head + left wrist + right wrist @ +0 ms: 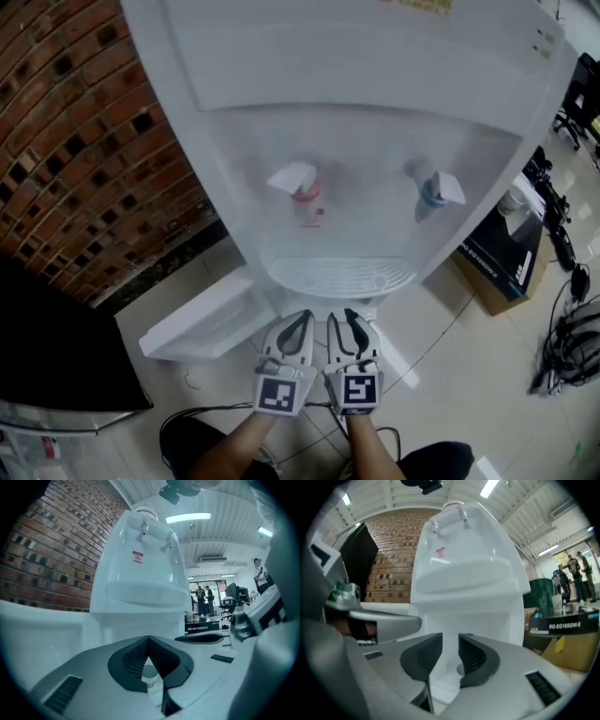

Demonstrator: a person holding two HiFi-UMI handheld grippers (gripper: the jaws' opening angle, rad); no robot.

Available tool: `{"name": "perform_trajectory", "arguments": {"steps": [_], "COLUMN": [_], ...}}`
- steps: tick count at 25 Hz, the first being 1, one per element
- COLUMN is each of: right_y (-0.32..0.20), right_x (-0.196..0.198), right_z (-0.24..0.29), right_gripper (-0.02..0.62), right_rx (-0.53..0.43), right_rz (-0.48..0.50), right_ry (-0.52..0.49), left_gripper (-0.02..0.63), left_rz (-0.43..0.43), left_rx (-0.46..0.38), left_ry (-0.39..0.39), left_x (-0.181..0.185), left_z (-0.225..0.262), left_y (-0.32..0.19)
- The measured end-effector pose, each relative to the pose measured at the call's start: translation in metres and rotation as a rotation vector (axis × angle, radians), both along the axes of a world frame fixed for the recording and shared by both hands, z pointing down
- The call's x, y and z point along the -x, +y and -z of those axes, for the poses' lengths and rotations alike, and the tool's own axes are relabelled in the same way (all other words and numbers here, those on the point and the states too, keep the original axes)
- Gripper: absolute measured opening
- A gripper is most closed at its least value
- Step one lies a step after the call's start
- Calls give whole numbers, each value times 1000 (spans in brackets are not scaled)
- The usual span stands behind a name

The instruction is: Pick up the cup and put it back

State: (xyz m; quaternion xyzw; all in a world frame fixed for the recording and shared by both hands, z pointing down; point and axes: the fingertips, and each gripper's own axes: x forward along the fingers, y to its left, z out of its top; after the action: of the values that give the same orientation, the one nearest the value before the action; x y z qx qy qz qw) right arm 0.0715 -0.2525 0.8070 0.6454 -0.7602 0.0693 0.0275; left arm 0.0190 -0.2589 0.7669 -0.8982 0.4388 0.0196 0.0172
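Water dispenser, front: my left claw [149, 641] is closed, tips meeting on nothing. Through the gap behind the tips a small white cup [150, 674] shows. It stands upright on a white surface below the claw and is not gripped. My right claw [450, 637] hangs just beside the left, its jaws a narrow slot apart with nothing between the pads. Both claws point level at the white water dispenser [356, 141], below its drip tray [342, 274]. The red tap [302, 183] and blue tap [433, 187] sit higher up. A brick wall [84, 141] stands to the left.
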Motion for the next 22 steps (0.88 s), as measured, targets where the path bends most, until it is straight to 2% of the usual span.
{"name": "perform_trajectory", "arguments": {"steps": [4,7,15,19,22], "right_y": [23,24,20,24,24], "right_x": [6,5,12,15,12], "right_z": [54,83,108,127,161], "right_gripper": [52,12,6,6,6], "right_rx": [-61,-102,-130,-96,-74], "right_rz": [29,33,69,90,91], "right_ry": [77,87,99,86,75], "left_gripper": [-8,-8,-8,-8,-8], "left_rz": [-24,-50,-44,-64,-65], "left_rx": [-46,-93,-161,-173,-180], "left_ry": [34,35,83,23,-17], "left_x": [-4,-10,-7,-7,-7], "left_z": [33,52,88,112,146], "left_y": [8,12,16,22,25]}}
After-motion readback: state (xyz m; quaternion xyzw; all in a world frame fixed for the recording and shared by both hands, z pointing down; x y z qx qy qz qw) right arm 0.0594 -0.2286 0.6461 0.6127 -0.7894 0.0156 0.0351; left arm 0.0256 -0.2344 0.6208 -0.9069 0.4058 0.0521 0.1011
